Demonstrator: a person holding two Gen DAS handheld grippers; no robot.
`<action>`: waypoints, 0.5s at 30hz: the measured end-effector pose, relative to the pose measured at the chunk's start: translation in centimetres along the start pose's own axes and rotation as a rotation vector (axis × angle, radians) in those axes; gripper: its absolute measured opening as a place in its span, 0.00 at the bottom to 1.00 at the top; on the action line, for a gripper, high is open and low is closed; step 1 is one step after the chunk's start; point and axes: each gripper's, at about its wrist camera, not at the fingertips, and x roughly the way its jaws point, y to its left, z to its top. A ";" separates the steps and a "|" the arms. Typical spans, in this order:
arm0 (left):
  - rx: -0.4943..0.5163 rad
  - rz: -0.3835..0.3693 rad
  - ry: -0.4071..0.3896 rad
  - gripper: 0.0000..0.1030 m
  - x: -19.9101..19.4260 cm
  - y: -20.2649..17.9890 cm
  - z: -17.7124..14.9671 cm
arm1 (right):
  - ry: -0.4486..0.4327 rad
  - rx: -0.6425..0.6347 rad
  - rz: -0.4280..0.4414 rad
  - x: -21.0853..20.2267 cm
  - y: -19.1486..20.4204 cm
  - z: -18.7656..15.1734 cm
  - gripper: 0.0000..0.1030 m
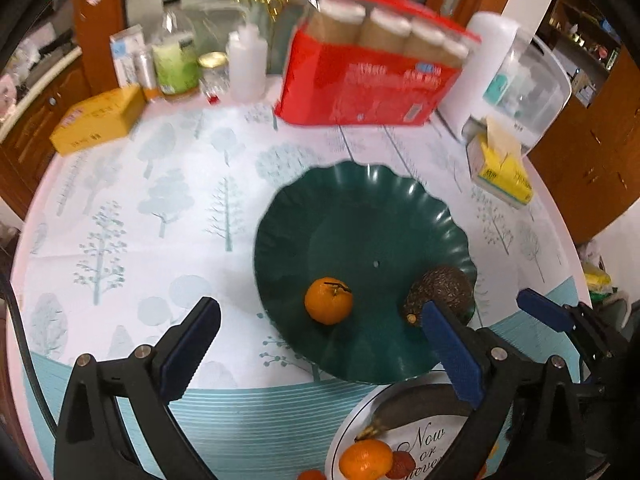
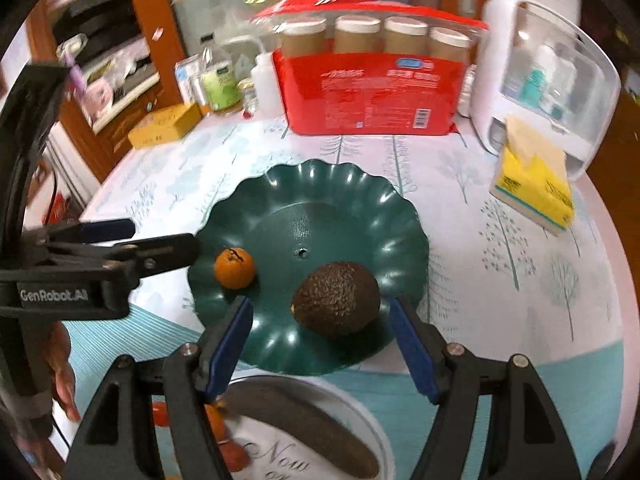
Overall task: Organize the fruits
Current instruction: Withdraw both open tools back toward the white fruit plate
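On green plate [image 2: 360, 200]: tangerine [image 2: 234, 268], avocado [image 2: 336, 298]; left gripper [image 1: 320, 344] and right gripper [image 2: 320, 340] both agape, empty; yellow box [image 1: 98, 120] sharper in left view only.

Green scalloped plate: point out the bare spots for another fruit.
The green scalloped plate is bare across its far half, beyond the small orange tangerine and dark bumpy avocado. The near rim is crowded.

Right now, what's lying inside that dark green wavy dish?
In the green dish lie a small orange and a dark avocado, set apart. Whatever sits beneath the avocado is covered.
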 end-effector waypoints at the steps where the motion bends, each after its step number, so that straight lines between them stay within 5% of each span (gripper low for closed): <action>1: 0.006 0.001 -0.006 0.97 -0.5 -0.1 0.0 | -0.015 0.028 0.003 -0.7 -0.3 -0.2 0.70; 15: -0.014 0.092 -0.059 0.97 -8.4 -2.4 -3.1 | -0.165 0.063 -0.010 -7.8 -0.4 -0.3 0.70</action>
